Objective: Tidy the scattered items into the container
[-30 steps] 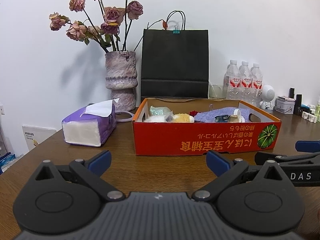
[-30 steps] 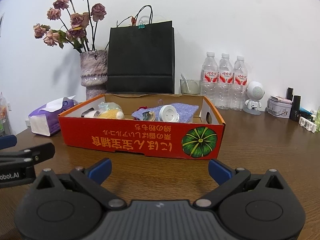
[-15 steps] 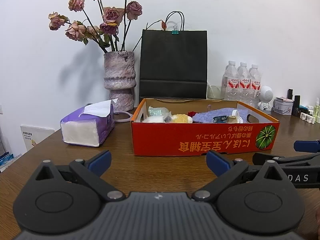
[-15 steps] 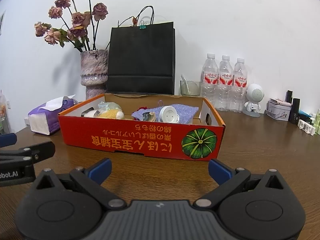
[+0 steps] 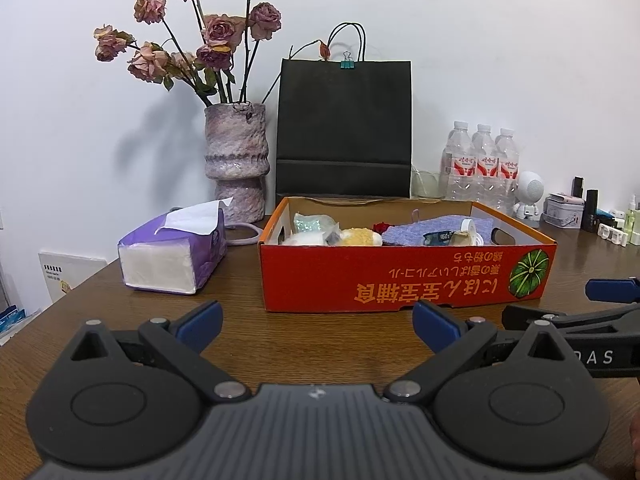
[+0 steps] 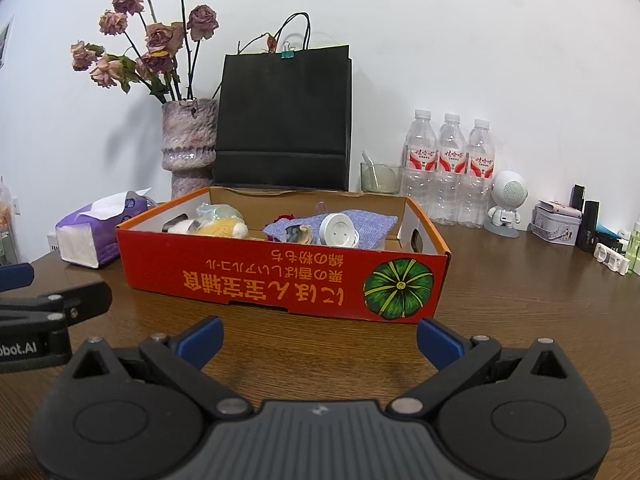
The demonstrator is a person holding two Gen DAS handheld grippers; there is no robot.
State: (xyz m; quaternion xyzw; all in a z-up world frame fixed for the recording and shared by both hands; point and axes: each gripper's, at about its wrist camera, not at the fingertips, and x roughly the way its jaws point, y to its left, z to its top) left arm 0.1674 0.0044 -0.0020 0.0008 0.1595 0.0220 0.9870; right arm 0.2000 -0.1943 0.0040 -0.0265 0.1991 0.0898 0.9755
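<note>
Both the left gripper (image 5: 316,320) and right gripper (image 6: 320,334) hover empty, jaws apart; the red box (image 6: 280,276) at twelve o'clock looks filled (task seemingly finished), so next: withdraw.

Brown wood table (image 6: 500,300). On it: red box (image 6: 280,280) mid, tissue pack (image 5: 172,258) left, vase (image 5: 236,164) and black bag (image 5: 344,128) behind, three bottles (image 6: 450,168), glass (image 6: 380,178), small clutter far right.
</note>
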